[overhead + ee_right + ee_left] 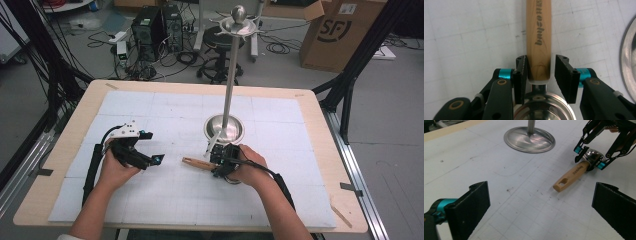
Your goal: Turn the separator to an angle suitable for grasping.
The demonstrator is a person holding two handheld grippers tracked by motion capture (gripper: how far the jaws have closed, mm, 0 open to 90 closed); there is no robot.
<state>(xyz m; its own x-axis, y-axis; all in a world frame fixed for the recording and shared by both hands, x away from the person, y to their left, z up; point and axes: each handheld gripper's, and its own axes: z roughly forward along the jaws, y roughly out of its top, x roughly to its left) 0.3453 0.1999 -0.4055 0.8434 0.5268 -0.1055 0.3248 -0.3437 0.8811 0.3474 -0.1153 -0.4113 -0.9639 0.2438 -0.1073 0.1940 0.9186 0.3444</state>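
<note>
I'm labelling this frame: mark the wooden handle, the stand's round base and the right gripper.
wooden handle [572, 175]: left gripper view, middle of the handle's length.
stand's round base [519, 140]: left gripper view, bare left part of the metal disc.
right gripper [541, 70]: right gripper view, midway between its fingertips, either side of the handle.

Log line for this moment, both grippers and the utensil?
left gripper: open, idle | right gripper: open, jaws straddling wooden handle | utensil on mat
</note>
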